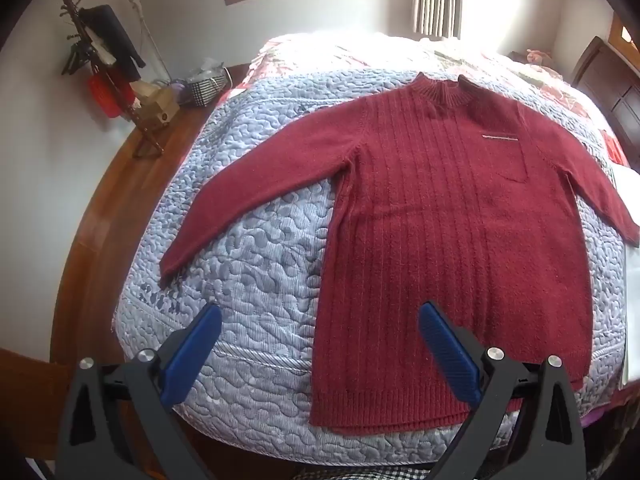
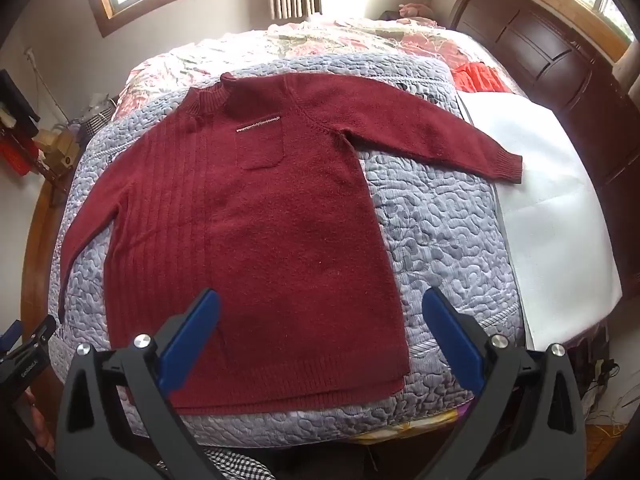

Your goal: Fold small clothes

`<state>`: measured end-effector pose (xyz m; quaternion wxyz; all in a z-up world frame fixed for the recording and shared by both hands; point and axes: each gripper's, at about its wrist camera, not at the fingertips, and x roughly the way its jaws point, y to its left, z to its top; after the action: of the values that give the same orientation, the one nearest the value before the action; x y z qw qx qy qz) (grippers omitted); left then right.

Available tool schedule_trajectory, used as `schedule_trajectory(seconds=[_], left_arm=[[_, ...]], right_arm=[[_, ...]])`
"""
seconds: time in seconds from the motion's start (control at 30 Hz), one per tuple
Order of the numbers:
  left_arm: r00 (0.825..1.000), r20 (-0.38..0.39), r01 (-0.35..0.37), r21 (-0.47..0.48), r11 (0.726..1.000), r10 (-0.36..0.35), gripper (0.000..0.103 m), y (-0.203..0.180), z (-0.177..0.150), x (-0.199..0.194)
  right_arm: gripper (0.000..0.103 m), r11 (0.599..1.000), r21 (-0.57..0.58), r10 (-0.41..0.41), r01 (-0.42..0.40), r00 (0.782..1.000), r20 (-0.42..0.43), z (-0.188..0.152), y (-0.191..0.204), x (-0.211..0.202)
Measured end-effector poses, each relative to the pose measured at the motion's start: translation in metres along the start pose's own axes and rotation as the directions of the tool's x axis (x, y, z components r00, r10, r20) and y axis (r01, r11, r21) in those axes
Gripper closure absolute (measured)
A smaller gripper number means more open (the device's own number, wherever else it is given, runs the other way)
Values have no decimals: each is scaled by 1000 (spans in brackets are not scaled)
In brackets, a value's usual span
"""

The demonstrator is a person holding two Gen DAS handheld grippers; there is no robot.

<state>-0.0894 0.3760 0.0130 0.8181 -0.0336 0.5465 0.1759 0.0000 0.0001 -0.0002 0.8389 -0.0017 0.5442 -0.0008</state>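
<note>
A bed with a blue-grey quilted cover carries a dark red knitted sweater lying flat, sleeves spread. Above the sweater's hem, not touching it, hover the left hand-held gripper and right hand-held gripper, both spread wide and empty.

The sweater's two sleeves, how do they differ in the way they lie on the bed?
The left sleeve lies wholly on the blue-grey quilt, while the right sleeve reaches out so that its cuff rests on the white sheet. The left sleeve angles down toward the bed's near edge; the right sleeve spreads more sideways. Both lie flat, unfolded, and belong to the same dark red sweater.
</note>
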Motion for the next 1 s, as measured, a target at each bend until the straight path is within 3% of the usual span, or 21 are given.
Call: schedule_trajectory(seconds=[0.13,0.17,0.37,0.63,1.0], left_arm=[[1000,-15,12,-25,1000,-13,4,1,5,5],[1000,-5,21,-35,999,-21,4,6,9,-1],[999,39,-19,-22,1000,20,4,-3,3,-7],[999,36,-17,-10,1000,17,4,-8,0,-7],[999,36,-10,-17,1000,11,4,-9,0,-8]], right_arm=[[3,999,-12,-42,42,999,-16,-2,12,4],[3,1000,7,-7,7,1000,-28,2,9,3],[3,1000,12,9,-9,1000,-13,-2,-7,4],[3,1000,7,-9,9,1000,-2,-2,-11,2],[3,1000,12,26,-26,1000,-4,-3,-12,3]])
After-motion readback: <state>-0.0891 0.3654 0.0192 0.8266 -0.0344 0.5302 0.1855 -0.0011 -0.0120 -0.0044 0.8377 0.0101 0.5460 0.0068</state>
